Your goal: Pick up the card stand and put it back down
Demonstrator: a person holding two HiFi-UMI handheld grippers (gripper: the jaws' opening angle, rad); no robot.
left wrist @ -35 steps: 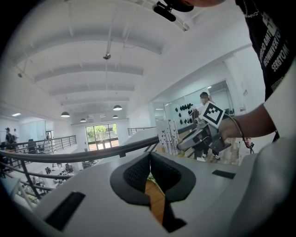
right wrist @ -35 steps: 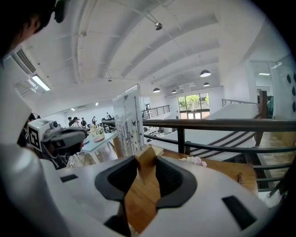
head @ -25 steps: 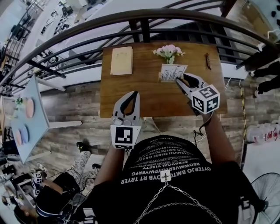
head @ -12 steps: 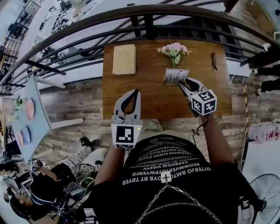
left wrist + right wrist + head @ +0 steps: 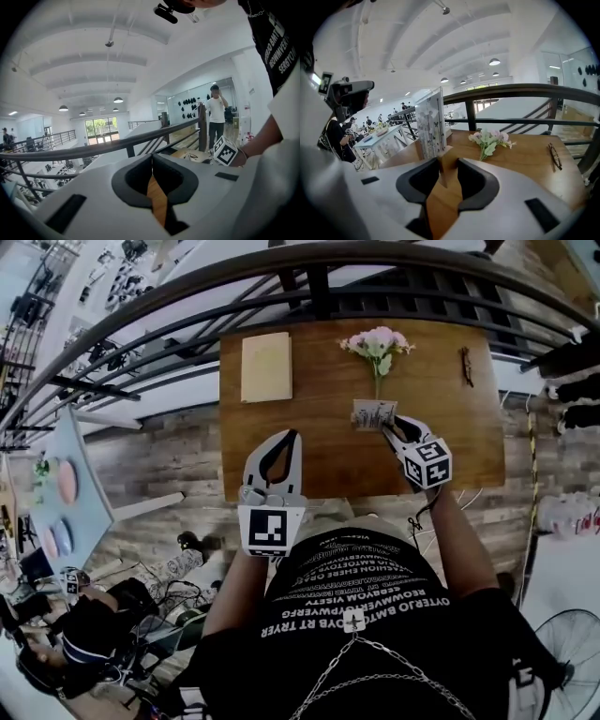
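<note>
The card stand (image 5: 374, 414) is a printed white card upright in a small wooden base, right of centre on the wooden table (image 5: 319, 460). My right gripper (image 5: 391, 430) reaches it from the near right. In the right gripper view the wooden base (image 5: 448, 161) sits between the two jaws, which press on it, and the card (image 5: 430, 123) rises just past their tips. Whether the base is off the table cannot be told. My left gripper (image 5: 282, 440) hovers over the table's near edge, jaws together and empty (image 5: 151, 163).
A beige notebook (image 5: 266, 367) lies at the table's far left. A sprig of pink flowers (image 5: 377, 343) lies just beyond the card stand, and a pair of glasses (image 5: 466, 366) at the far right. A dark metal railing (image 5: 309, 273) runs behind the table.
The card stand and my right gripper have drawn away from the flowers toward the near edge, and the card now looks more edge-on. The left gripper has stayed put.
</note>
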